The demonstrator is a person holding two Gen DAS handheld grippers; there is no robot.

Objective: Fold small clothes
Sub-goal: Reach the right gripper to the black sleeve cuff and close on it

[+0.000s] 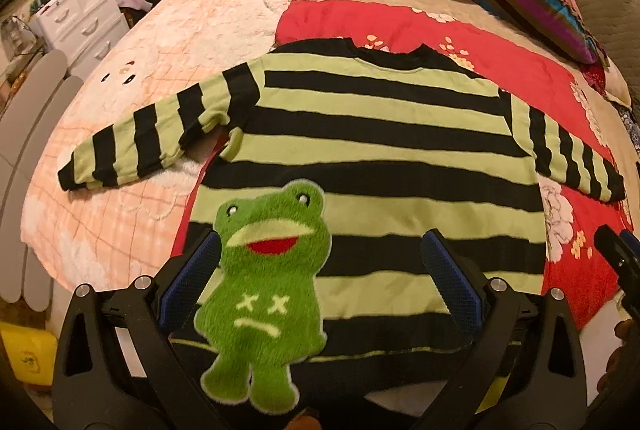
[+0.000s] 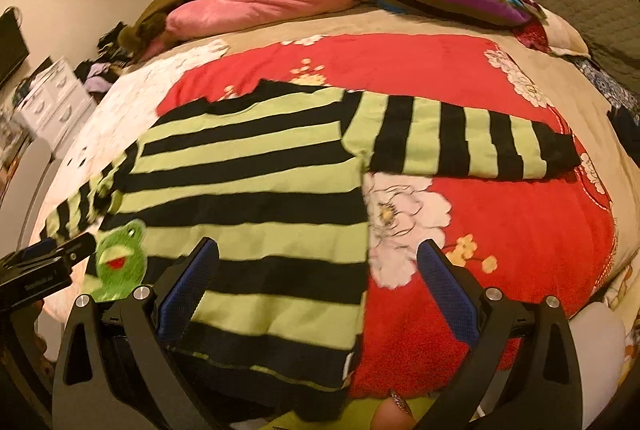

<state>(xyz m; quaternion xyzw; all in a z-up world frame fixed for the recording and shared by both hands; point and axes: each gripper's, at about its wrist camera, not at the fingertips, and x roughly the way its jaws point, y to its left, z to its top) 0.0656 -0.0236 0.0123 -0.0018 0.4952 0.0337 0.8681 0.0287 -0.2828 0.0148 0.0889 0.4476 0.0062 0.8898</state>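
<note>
On bed [image 1: 224,14], near edge: striped frog sweater [image 1: 372,134] flat, sleeves out. Left gripper [image 1: 320,270] and right gripper [image 2: 316,270] both spread above hem, holding nothing.

I am carrying two matching hand-held tools. My left gripper [image 1: 320,270]: I am seeing black plastic arms with triangular cut-outs, round silver screw heads at the pivots, and two fingers faced with dark blue textured pads [image 1: 452,282]. My right gripper [image 2: 318,278]: it is showing the same black frame, the same silver screws, the same blue dimpled pads [image 2: 446,286]. From the right wrist view, the left tool's black side is bearing small white lettering, too blurred to read.
</note>
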